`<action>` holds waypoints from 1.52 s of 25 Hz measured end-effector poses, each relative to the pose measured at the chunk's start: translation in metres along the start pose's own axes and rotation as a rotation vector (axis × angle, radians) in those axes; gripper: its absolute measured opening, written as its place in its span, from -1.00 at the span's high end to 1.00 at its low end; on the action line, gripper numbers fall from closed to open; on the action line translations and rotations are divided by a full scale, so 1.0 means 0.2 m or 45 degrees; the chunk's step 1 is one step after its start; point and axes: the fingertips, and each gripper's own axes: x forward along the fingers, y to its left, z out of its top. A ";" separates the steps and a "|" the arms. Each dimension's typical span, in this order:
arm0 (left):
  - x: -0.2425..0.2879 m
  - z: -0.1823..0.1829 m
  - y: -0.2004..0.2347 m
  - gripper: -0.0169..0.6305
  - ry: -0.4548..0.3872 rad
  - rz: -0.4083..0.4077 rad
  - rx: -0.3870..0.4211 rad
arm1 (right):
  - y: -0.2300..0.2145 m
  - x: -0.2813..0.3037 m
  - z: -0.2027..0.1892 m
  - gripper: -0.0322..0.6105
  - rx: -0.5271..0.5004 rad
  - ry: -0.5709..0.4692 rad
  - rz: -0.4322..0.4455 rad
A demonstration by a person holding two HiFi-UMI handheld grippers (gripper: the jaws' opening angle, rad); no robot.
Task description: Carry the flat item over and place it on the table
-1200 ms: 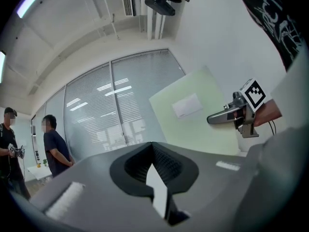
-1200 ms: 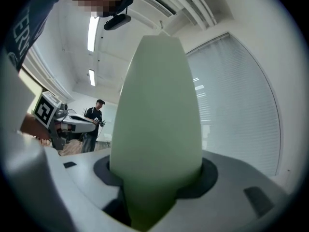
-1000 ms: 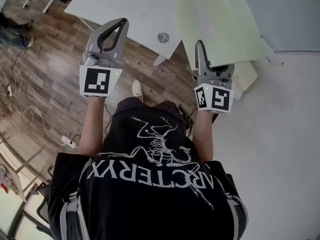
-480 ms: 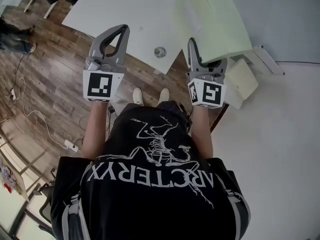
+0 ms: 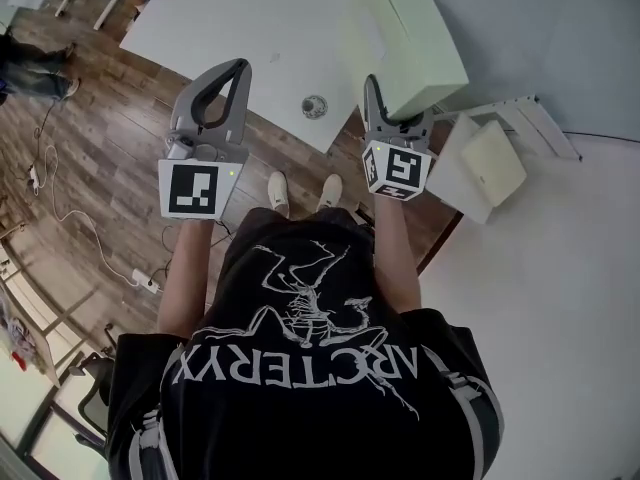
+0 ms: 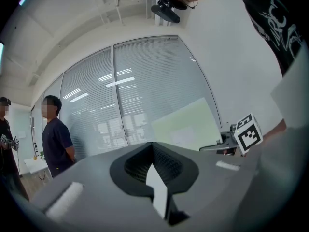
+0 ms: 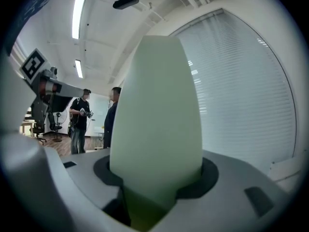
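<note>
The flat item is a pale green board (image 5: 405,28) with a white label, held edge-on over the corner of a white table (image 5: 250,18). My right gripper (image 5: 372,93) is shut on the board's near edge; in the right gripper view the board (image 7: 157,115) rises from between the jaws and fills the middle. My left gripper (image 5: 238,68) is held level beside it to the left, over the table's near edge, shut with nothing in it. From the left gripper view, the board (image 6: 188,127) and the right gripper's marker cube (image 6: 248,132) show at right.
A round grommet (image 5: 314,105) sits in the table near its edge. A white frame with a pale panel (image 5: 490,153) lies on the floor at right. Cables (image 5: 60,228) trail over the wooden floor at left. Two people (image 6: 54,139) stand farther off by glass walls with blinds.
Both grippers and the board have swung round and moved closer to the table. The right gripper has drifted left in the head view, and the board now looks smaller and lower from the left gripper.
</note>
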 end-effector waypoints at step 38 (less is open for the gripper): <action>-0.04 0.04 0.00 0.95 -0.059 -0.037 0.070 | 0.04 -0.18 -0.30 -0.11 0.020 0.214 0.098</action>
